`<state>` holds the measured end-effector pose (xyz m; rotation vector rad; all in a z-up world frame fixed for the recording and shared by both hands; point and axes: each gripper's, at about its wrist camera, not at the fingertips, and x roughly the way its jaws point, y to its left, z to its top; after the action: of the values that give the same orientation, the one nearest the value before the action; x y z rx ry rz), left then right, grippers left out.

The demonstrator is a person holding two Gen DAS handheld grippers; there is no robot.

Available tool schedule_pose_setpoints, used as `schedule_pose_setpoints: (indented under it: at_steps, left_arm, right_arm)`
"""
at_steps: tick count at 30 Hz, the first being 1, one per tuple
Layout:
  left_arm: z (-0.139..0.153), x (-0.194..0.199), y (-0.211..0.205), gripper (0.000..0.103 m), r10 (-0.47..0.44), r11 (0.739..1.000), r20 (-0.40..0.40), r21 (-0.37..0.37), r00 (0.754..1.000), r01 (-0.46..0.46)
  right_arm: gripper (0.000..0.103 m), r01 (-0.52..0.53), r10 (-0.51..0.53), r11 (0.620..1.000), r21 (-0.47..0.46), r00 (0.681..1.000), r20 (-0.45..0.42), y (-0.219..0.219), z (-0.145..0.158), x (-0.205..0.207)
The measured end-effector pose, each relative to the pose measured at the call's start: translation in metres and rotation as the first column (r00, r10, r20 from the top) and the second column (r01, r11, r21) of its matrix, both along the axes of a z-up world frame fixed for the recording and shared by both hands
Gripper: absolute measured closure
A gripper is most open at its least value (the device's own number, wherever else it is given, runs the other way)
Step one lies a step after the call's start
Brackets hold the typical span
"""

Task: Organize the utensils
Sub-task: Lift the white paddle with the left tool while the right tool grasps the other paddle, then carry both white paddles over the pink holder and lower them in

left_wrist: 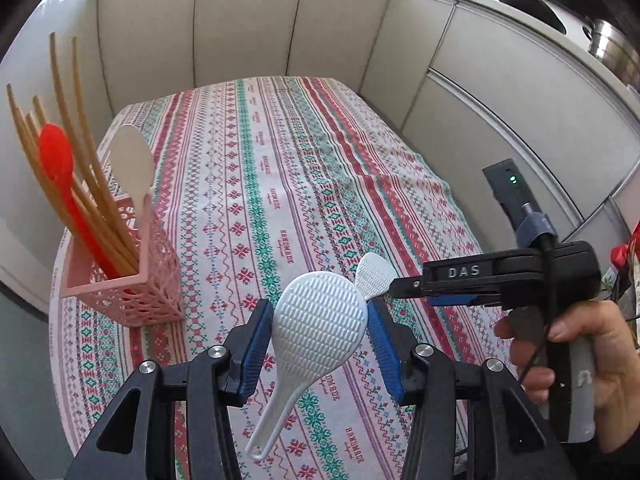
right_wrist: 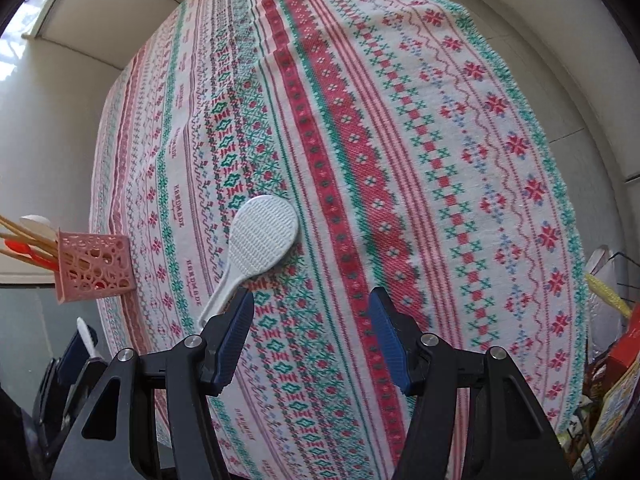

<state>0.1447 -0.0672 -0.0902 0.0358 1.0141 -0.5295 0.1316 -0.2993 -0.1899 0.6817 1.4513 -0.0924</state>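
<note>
Left hand-held gripper [left_wrist: 320,320] clamps a white rice paddle [left_wrist: 320,328] by its head, above the cloth-covered bench [left_wrist: 280,160]. Right hand-held gripper [right_wrist: 311,336] hangs open and empty just beside a second paddle [right_wrist: 260,244] lying flat. Pink holder [left_wrist: 132,280] stands left.

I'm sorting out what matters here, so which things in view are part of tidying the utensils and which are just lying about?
Part of the job:
- rice paddle gripped in the left gripper
- second rice paddle lying on the tablecloth
- pink holder with chopsticks, red spoon, white spoon
- open right gripper

Just lying about:
- tablecloth
- steel pot
- boxes
</note>
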Motion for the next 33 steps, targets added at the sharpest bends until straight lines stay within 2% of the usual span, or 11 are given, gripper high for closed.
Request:
schedule_pose_setpoints:
  at_steps: [4,8,11,15,16,19,22,25,28,33]
  left_arm:
    - [0.007,0.003,0.02,0.054,0.038,0.998,0.017,-0.045,0.999,-0.037]
    - [0.013,0.004,0.037,0.054,0.066,0.995,0.029,-0.081,0.997,-0.063]
    - [0.016,0.005,0.047,0.054,0.084,0.991,0.036,-0.104,0.996,-0.079]
    - [0.019,0.006,0.056,0.054,0.107,0.987,0.037,-0.129,0.994,-0.101]
    - [0.02,0.006,0.058,0.054,0.111,0.986,0.039,-0.132,0.993,-0.105]
    - [0.022,0.005,0.063,0.054,0.125,0.983,0.043,-0.142,0.991,-0.118]
    - [0.023,0.005,0.068,0.054,0.138,0.98,0.047,-0.151,0.989,-0.129]
    - [0.025,0.005,0.071,0.054,0.15,0.977,0.06,-0.164,0.987,-0.138]
    - [0.028,0.007,0.074,0.054,0.163,0.971,0.081,-0.187,0.983,-0.145]
    - [0.048,0.009,0.091,0.054,0.232,0.941,0.168,-0.288,0.958,-0.178]
  right_arm:
    - [0.04,0.02,-0.02,1.0,0.024,1.0,-0.011,0.015,-0.011,0.017]
    - [0.038,0.04,-0.04,0.999,-0.021,0.999,0.013,0.025,-0.009,0.032]
    - [0.042,0.058,-0.057,0.993,-0.098,0.998,0.012,0.034,-0.008,0.04]
    - [0.06,0.028,-0.028,0.97,-0.241,1.0,0.0,0.051,-0.006,0.047]
    - [0.069,0.011,-0.01,0.964,-0.267,1.0,0.003,0.053,-0.005,0.049]
    - [0.091,-0.004,0.01,0.978,-0.208,1.0,0.025,0.056,-0.007,0.052]
    - [0.1,-0.014,0.022,0.993,-0.118,0.998,0.062,0.056,-0.009,0.053]
    - [0.1,-0.036,0.043,0.997,-0.073,0.994,0.103,0.054,-0.004,0.051]
    - [0.1,-0.048,0.058,0.997,-0.066,0.986,0.157,0.05,0.01,0.046]
    - [0.1,-0.063,0.078,0.996,-0.07,0.967,0.242,0.049,0.038,0.034]
